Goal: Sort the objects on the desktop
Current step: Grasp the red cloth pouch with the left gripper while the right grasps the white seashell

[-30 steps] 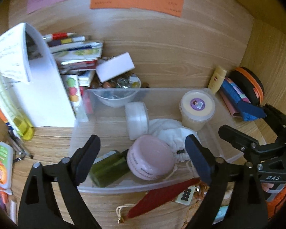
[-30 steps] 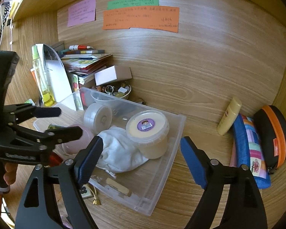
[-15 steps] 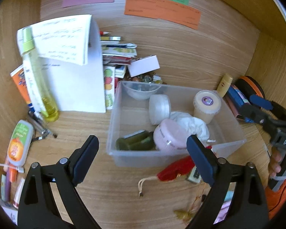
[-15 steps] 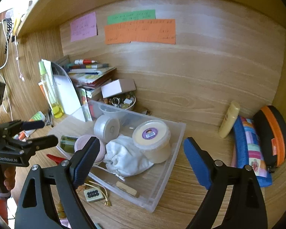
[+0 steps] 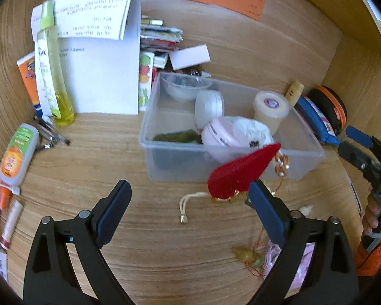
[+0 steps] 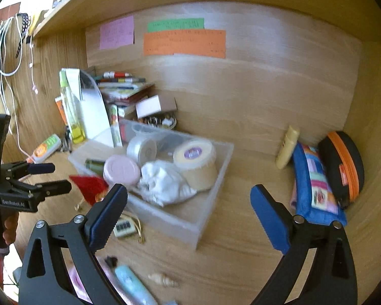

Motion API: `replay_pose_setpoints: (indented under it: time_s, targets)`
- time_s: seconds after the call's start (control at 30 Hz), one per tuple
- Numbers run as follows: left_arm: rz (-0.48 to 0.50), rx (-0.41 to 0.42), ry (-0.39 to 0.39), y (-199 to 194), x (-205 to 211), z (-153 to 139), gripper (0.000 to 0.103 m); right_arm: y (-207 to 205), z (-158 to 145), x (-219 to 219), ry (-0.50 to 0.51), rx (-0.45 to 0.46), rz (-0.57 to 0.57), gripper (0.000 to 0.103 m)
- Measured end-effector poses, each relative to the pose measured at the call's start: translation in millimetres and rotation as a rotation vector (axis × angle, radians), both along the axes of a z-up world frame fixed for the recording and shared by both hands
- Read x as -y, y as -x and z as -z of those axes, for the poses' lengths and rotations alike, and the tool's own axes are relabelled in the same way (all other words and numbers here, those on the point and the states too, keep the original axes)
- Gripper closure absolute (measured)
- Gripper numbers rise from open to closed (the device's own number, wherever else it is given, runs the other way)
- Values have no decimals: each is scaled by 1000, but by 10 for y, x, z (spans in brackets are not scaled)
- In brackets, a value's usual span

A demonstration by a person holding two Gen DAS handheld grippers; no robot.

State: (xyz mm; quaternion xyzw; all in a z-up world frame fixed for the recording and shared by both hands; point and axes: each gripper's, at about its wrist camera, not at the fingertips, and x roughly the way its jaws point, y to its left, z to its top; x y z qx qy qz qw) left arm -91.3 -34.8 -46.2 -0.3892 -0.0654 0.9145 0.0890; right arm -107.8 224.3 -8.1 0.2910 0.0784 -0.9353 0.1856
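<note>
Red ornament (image 5: 241,172) touching left tool (image 5: 189,198), front of clear bin (image 5: 231,162), unclamped; right tool (image 6: 188,203) opening, nothing between.

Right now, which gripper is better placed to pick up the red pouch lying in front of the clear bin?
Left. The red pouch lies beside the left gripper, against one finger, jaws open. The right gripper, jaws opening, faces the clear bin instead.

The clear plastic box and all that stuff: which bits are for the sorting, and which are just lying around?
For sorting:
clear plastic box
red fabric pouch
round pink case
cream tub with purple label

Just lying about:
orange paper note
white folded paper stand
</note>
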Motion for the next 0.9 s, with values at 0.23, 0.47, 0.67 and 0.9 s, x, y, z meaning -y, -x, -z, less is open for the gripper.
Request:
replay_pose_setpoints:
  time_s: [0.23,0.47,0.67,0.9]
  targets:
    - [39,25,-7,22,-115,141,8,-228,289,-93,-43,28,16,6]
    - [82,43,19,116,-287,267,9,-246,537,-202,-39,115,27,15]
    - [79,96,-12,262,-339,346,24,-251,663,-221,-29,174,-2,23]
    - [88,124,-39,379,-452,410,24,-226,808,-135,-50,233,-45,32]
